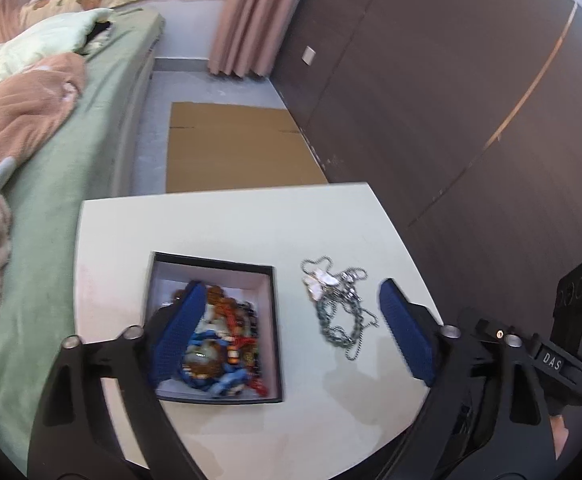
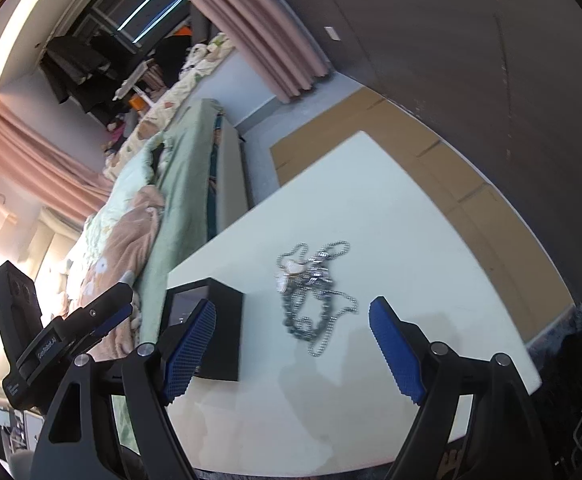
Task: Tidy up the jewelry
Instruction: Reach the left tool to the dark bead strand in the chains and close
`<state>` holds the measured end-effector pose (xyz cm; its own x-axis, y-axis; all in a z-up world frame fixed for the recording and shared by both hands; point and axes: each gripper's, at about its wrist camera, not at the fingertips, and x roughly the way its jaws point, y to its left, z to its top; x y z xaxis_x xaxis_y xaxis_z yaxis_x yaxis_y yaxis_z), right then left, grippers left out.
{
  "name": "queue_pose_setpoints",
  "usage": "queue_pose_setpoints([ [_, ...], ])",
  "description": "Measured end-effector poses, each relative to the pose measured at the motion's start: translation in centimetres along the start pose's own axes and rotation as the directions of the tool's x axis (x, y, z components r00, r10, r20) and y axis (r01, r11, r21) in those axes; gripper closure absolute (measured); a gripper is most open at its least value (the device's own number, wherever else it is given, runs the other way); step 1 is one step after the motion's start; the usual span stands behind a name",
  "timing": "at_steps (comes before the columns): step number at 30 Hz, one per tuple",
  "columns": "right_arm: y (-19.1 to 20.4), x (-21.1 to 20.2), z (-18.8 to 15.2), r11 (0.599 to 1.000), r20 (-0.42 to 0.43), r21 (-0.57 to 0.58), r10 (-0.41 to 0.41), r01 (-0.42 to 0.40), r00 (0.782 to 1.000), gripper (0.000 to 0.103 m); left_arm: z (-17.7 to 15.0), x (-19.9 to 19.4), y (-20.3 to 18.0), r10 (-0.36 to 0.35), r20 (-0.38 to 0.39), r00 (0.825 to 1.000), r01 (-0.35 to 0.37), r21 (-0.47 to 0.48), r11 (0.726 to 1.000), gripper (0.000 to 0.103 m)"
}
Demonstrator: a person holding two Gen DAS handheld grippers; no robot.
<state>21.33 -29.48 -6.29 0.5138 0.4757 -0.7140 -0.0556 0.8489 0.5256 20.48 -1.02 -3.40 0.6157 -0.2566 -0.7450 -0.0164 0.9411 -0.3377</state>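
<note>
A black box (image 1: 277, 320) with a pale lining sits on the white table (image 1: 231, 224) and holds a heap of coloured bead jewelry (image 1: 227, 336). A tangle of silver chains with a pale pendant (image 1: 337, 304) lies on the table right of the box. My left gripper (image 1: 291, 332) is open and empty, with one blue finger over the box and the other right of the chains. In the right wrist view my right gripper (image 2: 291, 344) is open and empty above the table, just short of the chains (image 2: 315, 292), with the box (image 2: 223, 332) behind its left finger.
A bed (image 1: 71, 152) with green sheet and blankets runs along the table's left side. A flattened cardboard sheet (image 1: 235, 148) lies on the floor beyond the table. A dark wall (image 1: 451, 100) stands to the right. The other gripper's body (image 1: 571, 320) shows at the right edge.
</note>
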Motion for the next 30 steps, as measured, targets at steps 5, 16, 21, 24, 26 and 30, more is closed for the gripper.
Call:
queue_pose_setpoints([
  [5, -2.0, -0.3, 0.2, 0.999, -0.008, 0.031, -0.017, 0.017, 1.000, 0.025, -0.9, 2.8, -2.6, 0.005, -0.077, 0.997, -0.001, 0.048, 0.999, 0.044],
  [16, -4.7, -2.4, 0.8, 0.998, 0.015, 0.063, 0.014, -0.015, 1.000, 0.025, -3.0, 8.0, -5.8, 0.075, -0.191, 0.979, -0.056, 0.106, 0.993, 0.072],
  [21, -5.5, -3.0, 0.8, 0.997, 0.017, 0.072, 0.023, -0.024, 1.000, 0.025, -3.6, 9.8, -6.1, 0.109, -0.224, 0.969, -0.086, 0.109, 0.990, 0.077],
  [24, -6.1, -3.4, 0.9, 0.996, 0.022, 0.079, 0.029, -0.031, 0.999, 0.025, -3.9, 10.7, -6.2, 0.134, -0.237, 0.962, -0.111, 0.108, 0.988, 0.081],
  [26, -6.3, -3.7, 0.9, 0.996, 0.024, 0.083, 0.031, -0.033, 0.999, 0.025, -4.1, 11.3, -6.1, 0.150, -0.246, 0.958, -0.129, 0.101, 0.987, 0.082],
  [30, -6.7, -3.9, 1.0, 0.996, 0.026, 0.087, 0.036, -0.038, 0.999, 0.025, -4.3, 12.0, -5.8, 0.172, -0.249, 0.953, -0.153, 0.093, 0.984, 0.086],
])
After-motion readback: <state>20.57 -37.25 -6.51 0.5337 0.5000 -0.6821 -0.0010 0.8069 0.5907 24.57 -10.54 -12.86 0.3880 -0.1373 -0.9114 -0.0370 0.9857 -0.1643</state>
